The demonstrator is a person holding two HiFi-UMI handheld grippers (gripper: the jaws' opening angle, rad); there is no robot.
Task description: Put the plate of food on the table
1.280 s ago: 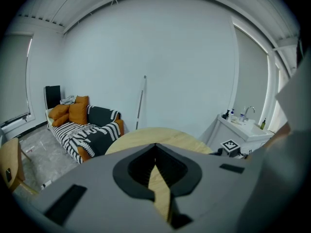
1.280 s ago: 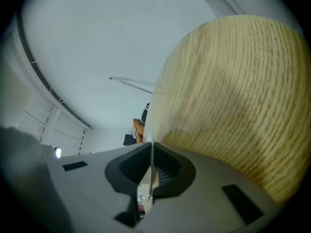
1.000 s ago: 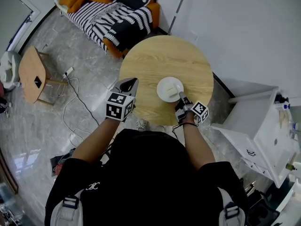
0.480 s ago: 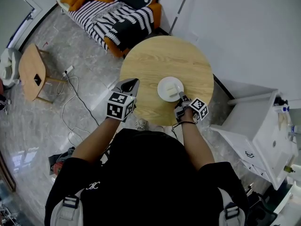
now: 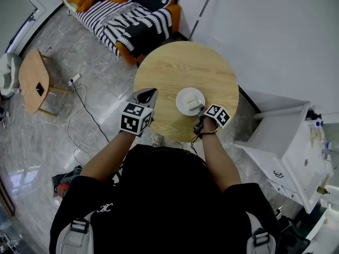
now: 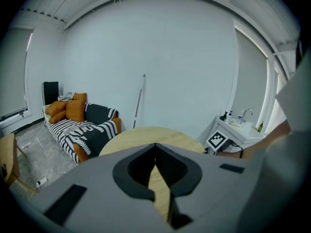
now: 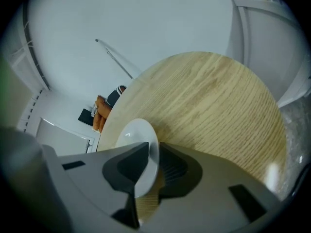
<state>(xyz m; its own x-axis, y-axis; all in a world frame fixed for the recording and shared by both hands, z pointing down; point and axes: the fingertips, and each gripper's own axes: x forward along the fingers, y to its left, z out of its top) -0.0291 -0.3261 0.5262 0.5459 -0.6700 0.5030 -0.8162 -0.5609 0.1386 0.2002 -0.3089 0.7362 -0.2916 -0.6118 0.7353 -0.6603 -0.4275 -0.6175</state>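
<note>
The right tool [image 7: 151, 154] clamps the thin rim of the glossy, round white plate [image 7: 132, 139], which sits low over the pale, straight-grained wood of the round surface [image 7: 214, 106]. Only the head view shows the pale lump of food [image 5: 195, 98] on the plate, toward the surface's near right. The matt grey left tool [image 6: 155, 147] is pinched together on nothing, at the surface's near left edge.

Far half: we are seeing the table [image 5: 183, 62] lying bare, open from above.
Near edge: the plate [image 5: 189, 100] is sitting here, our right gripper [image 5: 202, 111] clamping its rim.
Left edge: our left gripper [image 5: 144, 97] is hovering here, with bare wood showing between it and the plate.
Far-left rim: the sofa [image 5: 127, 20] is standing just beside it.
</note>
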